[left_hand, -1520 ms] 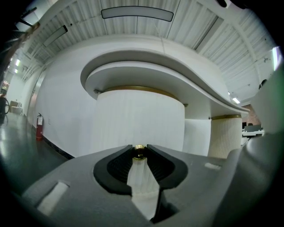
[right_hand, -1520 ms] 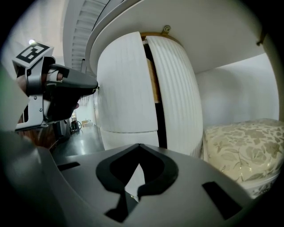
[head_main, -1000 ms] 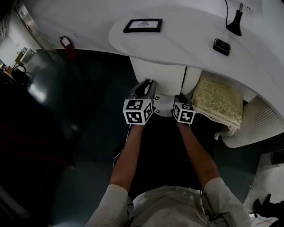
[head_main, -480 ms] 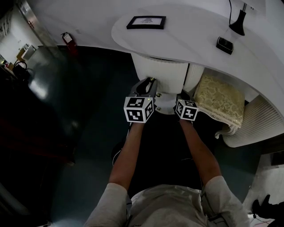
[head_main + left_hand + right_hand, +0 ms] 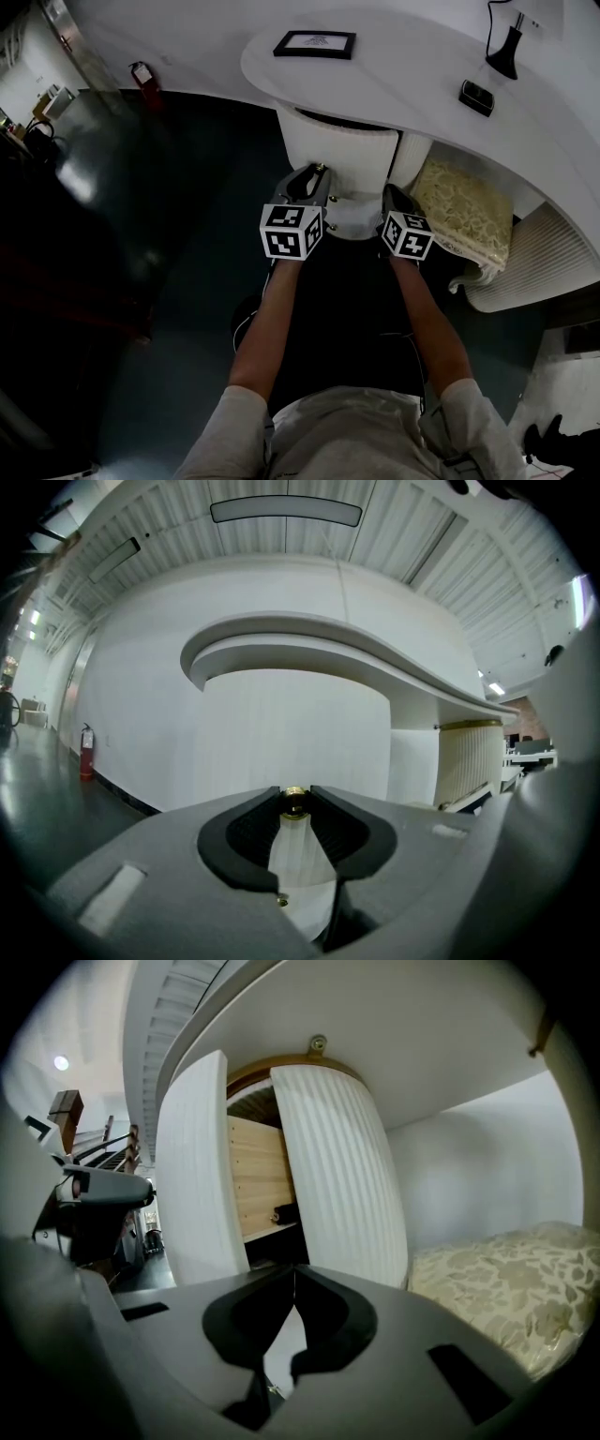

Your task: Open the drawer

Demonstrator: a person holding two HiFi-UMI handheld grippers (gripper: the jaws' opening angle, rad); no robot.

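The tall drawer stands upright under the rounded left end of a white counter. Its long axis runs floor to counter and its curved front faces the person. The front is white with fine vertical ribbing. It sits pulled partly out of its housing, so a pale wooden side and a dark gap show between it and the ribbed column beside it. The left gripper points level at the drawer front, its jaw tips closed on a small brass knob there. The right gripper hangs just to the right, jaw tips together and holding nothing, aimed at the gap. A patterned cushion lies beyond the column.
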